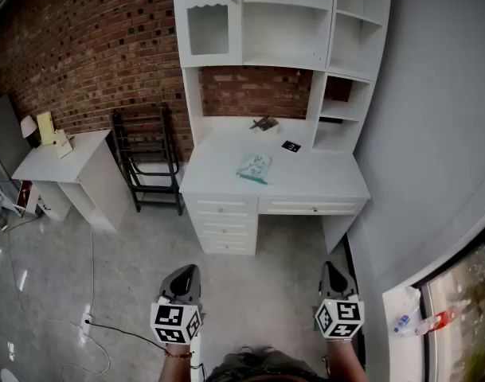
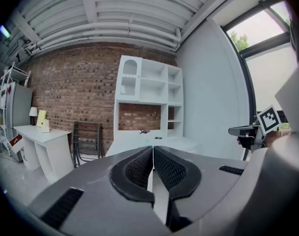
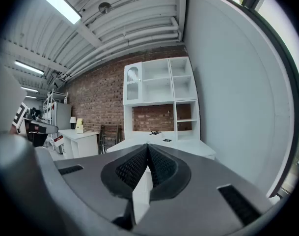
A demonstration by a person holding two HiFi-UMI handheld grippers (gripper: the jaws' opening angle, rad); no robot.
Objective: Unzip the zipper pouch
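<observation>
Lying clear only overhead: zipper pouch

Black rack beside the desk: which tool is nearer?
Left. The left tool is short of the rack, nearly in line with it; the right tool is well off to the right.

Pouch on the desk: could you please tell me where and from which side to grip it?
The pouch lies flat on the desk, so I'd come from above and pinch its teal near edge; the zipper pull is too small to see.
</observation>
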